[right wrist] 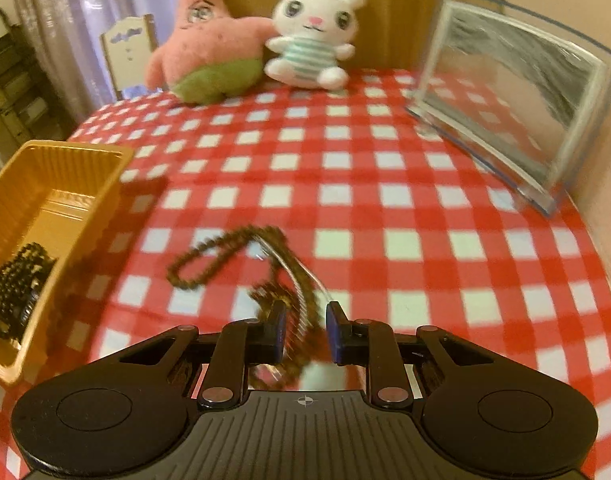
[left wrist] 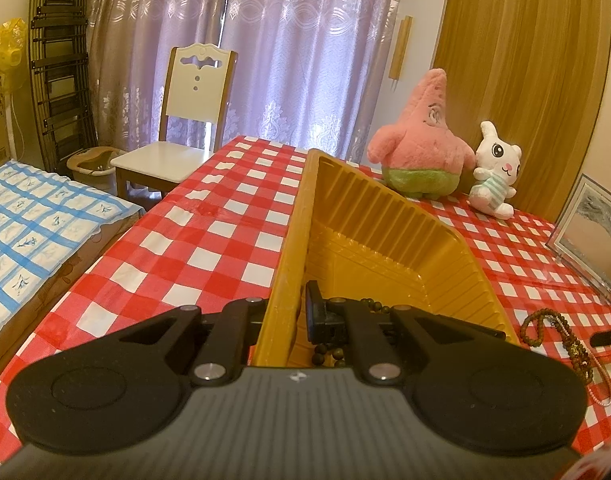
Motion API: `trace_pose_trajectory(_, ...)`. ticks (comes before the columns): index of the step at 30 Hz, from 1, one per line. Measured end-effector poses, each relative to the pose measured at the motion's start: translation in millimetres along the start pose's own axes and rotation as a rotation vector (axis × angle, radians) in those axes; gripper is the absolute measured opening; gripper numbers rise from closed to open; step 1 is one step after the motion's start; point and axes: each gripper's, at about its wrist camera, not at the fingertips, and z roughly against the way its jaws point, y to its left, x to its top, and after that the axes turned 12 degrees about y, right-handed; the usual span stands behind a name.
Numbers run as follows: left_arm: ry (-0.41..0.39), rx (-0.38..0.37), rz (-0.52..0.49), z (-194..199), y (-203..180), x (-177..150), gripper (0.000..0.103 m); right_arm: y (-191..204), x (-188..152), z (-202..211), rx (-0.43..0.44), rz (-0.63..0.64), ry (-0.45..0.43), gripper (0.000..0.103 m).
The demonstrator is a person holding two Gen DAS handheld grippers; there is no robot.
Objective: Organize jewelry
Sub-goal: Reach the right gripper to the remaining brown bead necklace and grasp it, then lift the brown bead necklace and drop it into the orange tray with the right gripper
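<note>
A yellow plastic tray (left wrist: 385,208) stands on the red checked tablecloth. My left gripper (left wrist: 283,320) is shut on the tray's left wall, one finger outside and one inside. Dark beads (left wrist: 329,350) lie in the tray beneath it; in the right wrist view they show as a black bead string (right wrist: 21,284) in the tray (right wrist: 81,196). A brown bead bracelet (right wrist: 221,252) tangled with a thin silver chain lies on the cloth; it also shows in the left wrist view (left wrist: 545,328). My right gripper (right wrist: 305,330) is open, its jaws on either side of the tangle's near end.
A pink starfish plush (right wrist: 209,52) and a white bunny plush (right wrist: 309,36) sit at the table's far edge. A glass picture frame (right wrist: 513,92) stands at the right. A white chair (left wrist: 177,132) and a bed (left wrist: 33,216) are to the left of the table.
</note>
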Motion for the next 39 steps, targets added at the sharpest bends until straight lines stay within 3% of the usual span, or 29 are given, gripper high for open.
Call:
trace_pose_trajectory(15, 0.016, 0.007, 0.004, -2, -1, 2, 0.008, 0, 39, -45, 0.025, 0.098, 0.022, 0.02)
trace_pose_trajectory(22, 0.02, 0.012, 0.006, -2, -1, 2, 0.008, -2, 41, -48, 0.082, 0.097, 0.02, 0.007)
trace_pose_trajectory(30, 0.02, 0.013, 0.004, -2, -1, 2, 0.008, -19, 42, 5, 0.227, -0.072, -0.095, 0.007)
trace_pose_trajectory(39, 0.02, 0.012, 0.003, -3, -1, 2, 0.008, -19, 37, 94, 0.316, -0.122, -0.253, 0.007)
